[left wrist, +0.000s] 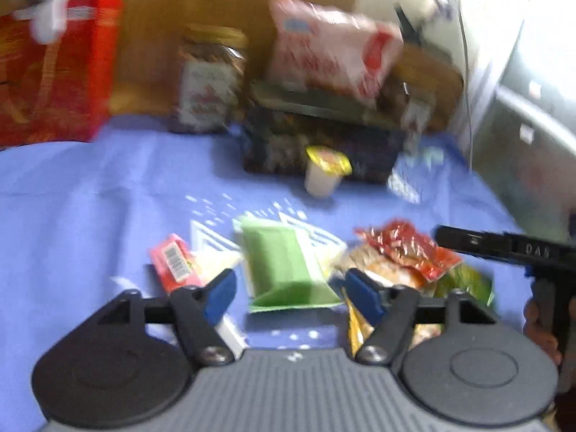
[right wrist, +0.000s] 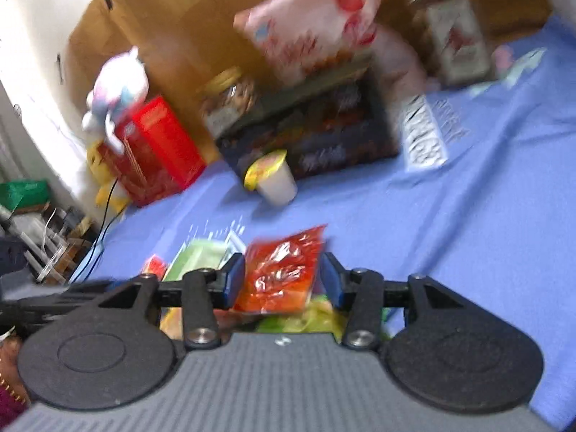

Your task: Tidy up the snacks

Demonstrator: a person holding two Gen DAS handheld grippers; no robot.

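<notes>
Your left gripper gapes around a green packet without pressing it, your right gripper brackets a red foil packet, contact blurred, both on the blue cloth before the dark snack box.

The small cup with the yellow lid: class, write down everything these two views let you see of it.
The small cup is a pale, whitish tub, plastic by its look, tapering to the base, sealed with a yellow foil lid printed in red. Its print is too blurred to read. It stands tilted on the blue cloth, just in front of the dark box of snacks, perhaps touching it. It is apart from the pile of packets nearer the cameras, and neither gripper is near it.
</notes>
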